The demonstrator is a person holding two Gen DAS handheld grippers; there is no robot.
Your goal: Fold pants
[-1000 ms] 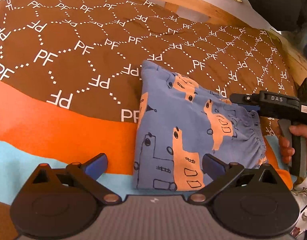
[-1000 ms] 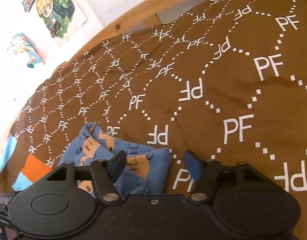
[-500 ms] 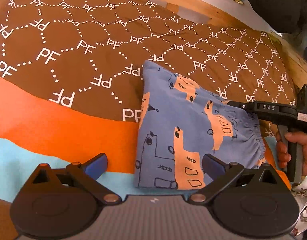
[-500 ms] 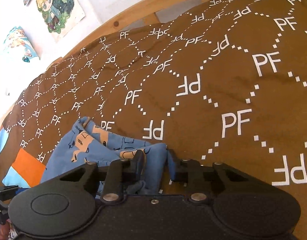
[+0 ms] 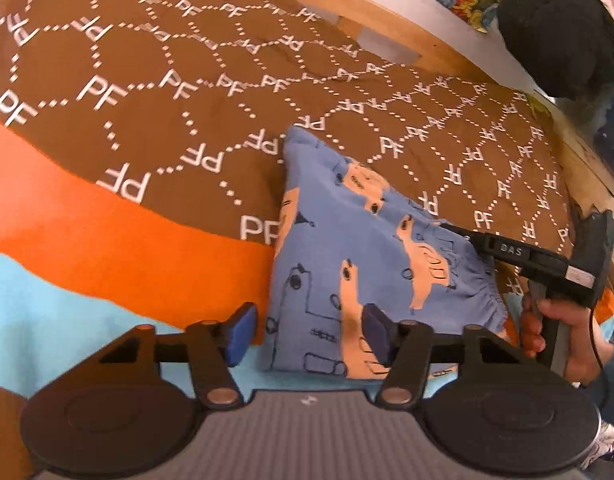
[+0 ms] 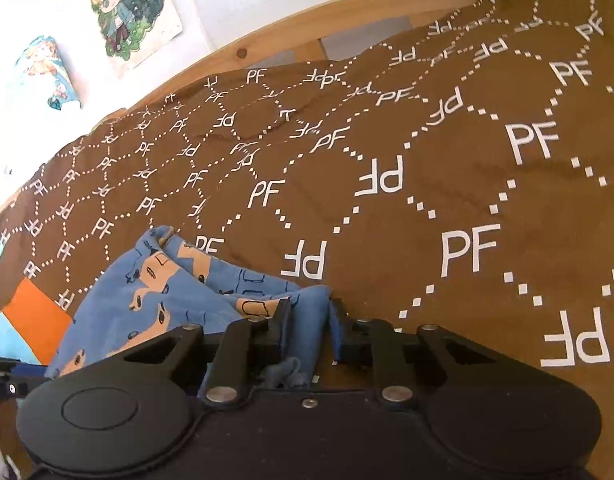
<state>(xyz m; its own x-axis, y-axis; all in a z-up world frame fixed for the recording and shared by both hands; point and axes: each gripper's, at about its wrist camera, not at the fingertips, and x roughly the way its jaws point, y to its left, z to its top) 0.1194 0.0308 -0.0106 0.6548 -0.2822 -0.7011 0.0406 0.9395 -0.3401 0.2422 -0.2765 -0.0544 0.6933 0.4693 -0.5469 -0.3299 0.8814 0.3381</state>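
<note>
The folded blue pants [image 5: 359, 264] with orange dinosaur prints lie on the brown patterned bedspread [image 5: 147, 80]. My left gripper [image 5: 307, 330] is partly closed around the pants' near corner, one pad left of the fabric, one on it. My right gripper [image 6: 313, 328] is shut on the far right corner of the pants [image 6: 167, 292] and lifts it a little. The right gripper also shows in the left wrist view [image 5: 451, 228], held by a hand, its tip on the pants.
A wooden bed frame [image 5: 387, 12] runs along the far edge. A dark plush object [image 5: 555, 28] sits at the back right. Posters [image 6: 135, 12] hang on the wall. Orange and light blue bands [image 5: 87, 248] cross the bedspread on the left.
My right gripper closed on the pants' corner and raised it slightly. My left gripper's fingers narrowed around the near corner and moved closer to the pants.
</note>
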